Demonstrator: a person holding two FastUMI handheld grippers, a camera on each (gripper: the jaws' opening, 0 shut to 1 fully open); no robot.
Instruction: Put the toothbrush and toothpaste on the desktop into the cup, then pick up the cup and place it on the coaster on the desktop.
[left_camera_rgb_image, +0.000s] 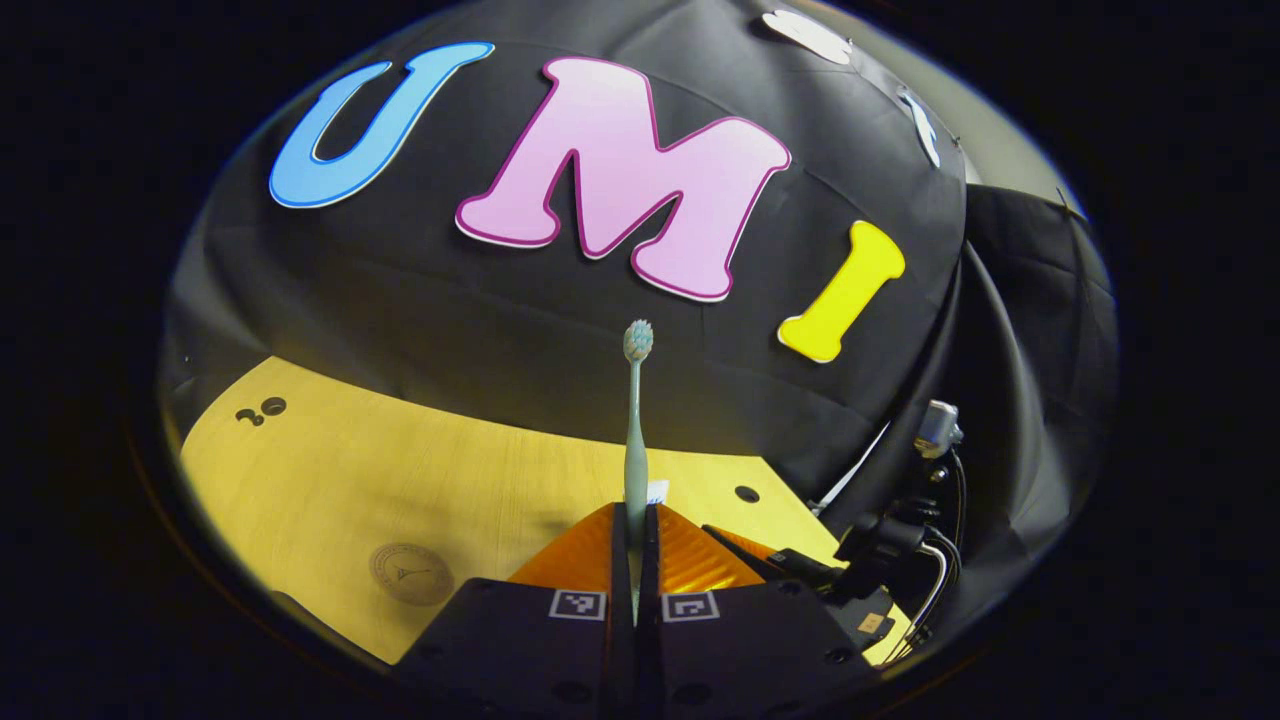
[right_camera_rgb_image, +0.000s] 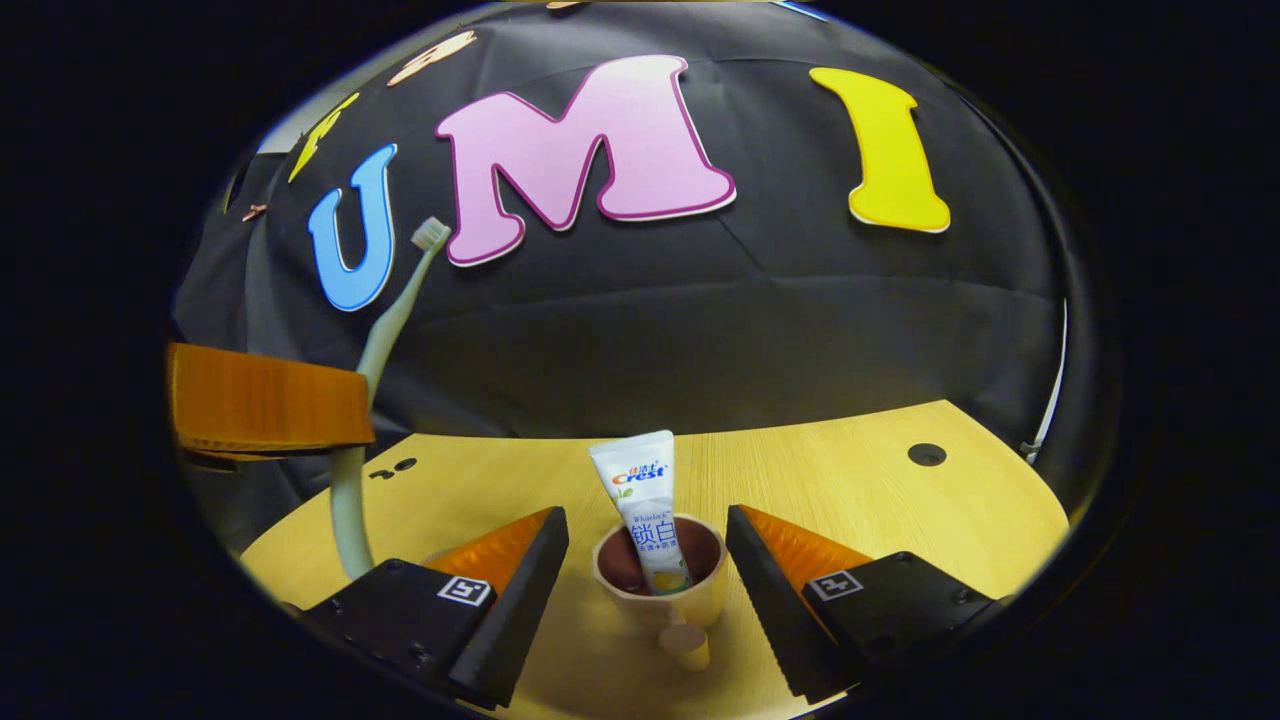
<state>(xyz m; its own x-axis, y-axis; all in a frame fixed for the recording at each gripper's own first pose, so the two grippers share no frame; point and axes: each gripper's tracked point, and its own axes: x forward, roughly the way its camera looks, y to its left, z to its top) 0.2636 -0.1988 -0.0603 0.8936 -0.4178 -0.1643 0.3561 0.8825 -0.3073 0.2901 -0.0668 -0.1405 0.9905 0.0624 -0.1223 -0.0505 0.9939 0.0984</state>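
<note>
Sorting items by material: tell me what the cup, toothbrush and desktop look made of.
Cup: probably matte plastic, with a smooth beige wall and a moulded handle. Toothbrush: likely plastic, a thin, pale green, slightly glossy handle with soft bristles. Desktop: wood or wood-look laminate, showing fine grain lines on a flat satin surface.

Hand-held gripper — black blocks, square coded tags, seemingly recessed screws.
</note>
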